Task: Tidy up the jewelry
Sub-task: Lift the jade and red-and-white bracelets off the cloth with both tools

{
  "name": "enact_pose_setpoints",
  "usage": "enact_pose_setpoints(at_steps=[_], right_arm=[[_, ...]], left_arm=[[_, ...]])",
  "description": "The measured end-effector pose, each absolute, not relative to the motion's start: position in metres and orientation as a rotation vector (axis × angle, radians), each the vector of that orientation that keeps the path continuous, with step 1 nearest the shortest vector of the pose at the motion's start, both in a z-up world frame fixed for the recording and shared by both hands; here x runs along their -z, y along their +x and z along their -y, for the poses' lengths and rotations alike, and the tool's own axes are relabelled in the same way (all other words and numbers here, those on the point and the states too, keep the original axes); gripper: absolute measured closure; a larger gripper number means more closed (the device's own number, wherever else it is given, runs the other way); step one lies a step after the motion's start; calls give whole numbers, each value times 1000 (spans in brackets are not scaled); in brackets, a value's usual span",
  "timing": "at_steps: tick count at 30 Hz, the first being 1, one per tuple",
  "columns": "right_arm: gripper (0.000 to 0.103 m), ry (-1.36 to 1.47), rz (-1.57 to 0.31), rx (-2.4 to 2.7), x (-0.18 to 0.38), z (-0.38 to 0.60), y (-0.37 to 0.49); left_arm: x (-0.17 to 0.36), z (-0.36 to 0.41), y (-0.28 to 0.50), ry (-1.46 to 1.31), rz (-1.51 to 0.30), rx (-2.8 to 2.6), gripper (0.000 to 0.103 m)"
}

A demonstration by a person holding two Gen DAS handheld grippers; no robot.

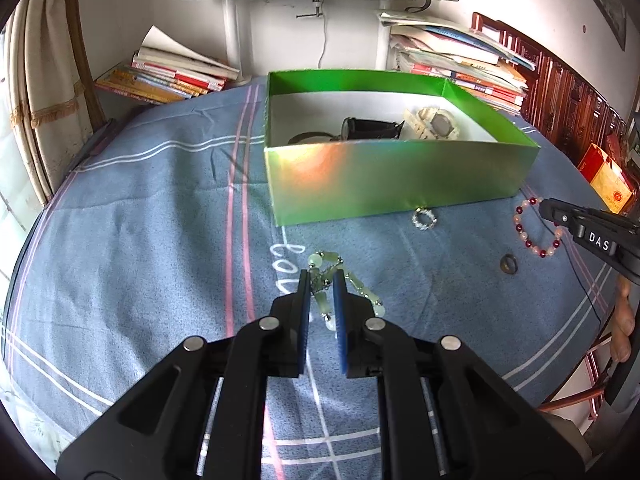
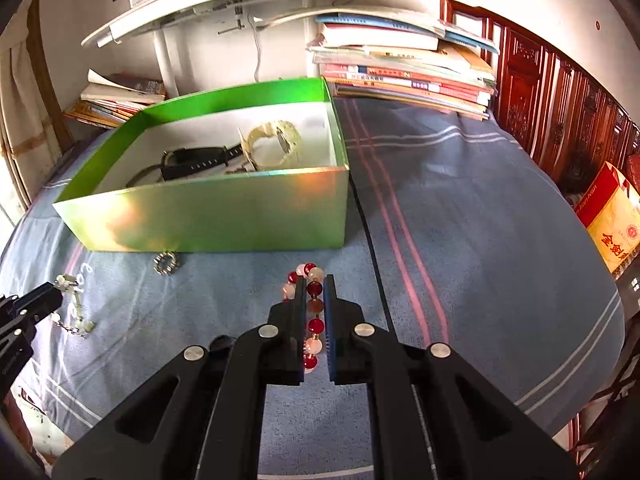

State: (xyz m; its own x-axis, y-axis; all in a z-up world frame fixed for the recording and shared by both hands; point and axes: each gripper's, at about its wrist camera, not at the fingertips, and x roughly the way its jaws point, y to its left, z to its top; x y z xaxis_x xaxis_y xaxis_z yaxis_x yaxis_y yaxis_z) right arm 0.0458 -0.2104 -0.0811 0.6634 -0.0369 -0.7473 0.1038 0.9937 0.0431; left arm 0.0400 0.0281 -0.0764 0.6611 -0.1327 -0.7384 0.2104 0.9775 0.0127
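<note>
- The left gripper (image 1: 321,280) is pinched narrow on a pale green bead necklace (image 1: 354,280) with a silver chain; the rest of the necklace lies on the blue plaid cloth (image 1: 140,240) that covers the desk.
- The right gripper (image 2: 313,284) is clamped tight on a bracelet of red and pink beads (image 2: 315,325), whose beads run up between its blue pads.
- A green box (image 1: 400,176) with a white inside stands open on the cloth, beyond both grippers.
- Inside the box lie a black watch (image 1: 372,128) and a cream watch (image 1: 438,122), side by side.
- A small silver beaded ring (image 1: 424,218) sits on the cloth just in front of the box's near wall.
- A dark ring (image 1: 509,265) lies on the cloth between the necklace and the bracelet.
- Stacks of books (image 2: 404,72) rest on the far edge of the desk behind the box, on both sides of a white stand (image 2: 166,56).
- Fingers (image 1: 624,316) of the person show at the right edge of the left view.
</note>
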Motion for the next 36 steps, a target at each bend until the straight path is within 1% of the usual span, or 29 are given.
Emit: enact_pose_setpoints(at_steps=[5,6,7,8,14,17,19,20,24,26,29,33,35,36], right_arm=[[95,96,-892,131,98,226,45],[94,98,-899,137,100,230,44],[87,102,-905,145,101,233,44],[85,111,-907,148,102,237,43],[84,133,-900,165,101,247,40],[77,126,-907,160,103,246,42],[69,123,-912,153,104,244,42],[69,121,-913,153,104,243,42],[69,108,-913,164,105,242,43],[69,100,-909,165,106,242,44],[69,91,-899,168,106,240,45],[69,75,-890,172,106,237,45],[73,60,-885,172,106,234,45],[80,62,-884,163,106,233,44]], left_arm=[[89,-39,40,101,-863,173,91],[92,-41,41,99,-871,170,91],[94,-42,41,95,-877,168,91],[95,-44,41,91,-883,166,91],[96,-43,42,96,-879,157,87],[98,-41,43,104,-884,157,83],[101,-40,45,104,-892,155,82],[102,-40,45,103,-893,155,82],[102,-41,46,103,-889,152,78],[103,-41,47,108,-883,144,71],[104,-41,48,106,-873,139,67],[104,-42,49,95,-867,138,68],[104,-39,48,100,-863,144,75],[104,-38,47,102,-861,147,78]])
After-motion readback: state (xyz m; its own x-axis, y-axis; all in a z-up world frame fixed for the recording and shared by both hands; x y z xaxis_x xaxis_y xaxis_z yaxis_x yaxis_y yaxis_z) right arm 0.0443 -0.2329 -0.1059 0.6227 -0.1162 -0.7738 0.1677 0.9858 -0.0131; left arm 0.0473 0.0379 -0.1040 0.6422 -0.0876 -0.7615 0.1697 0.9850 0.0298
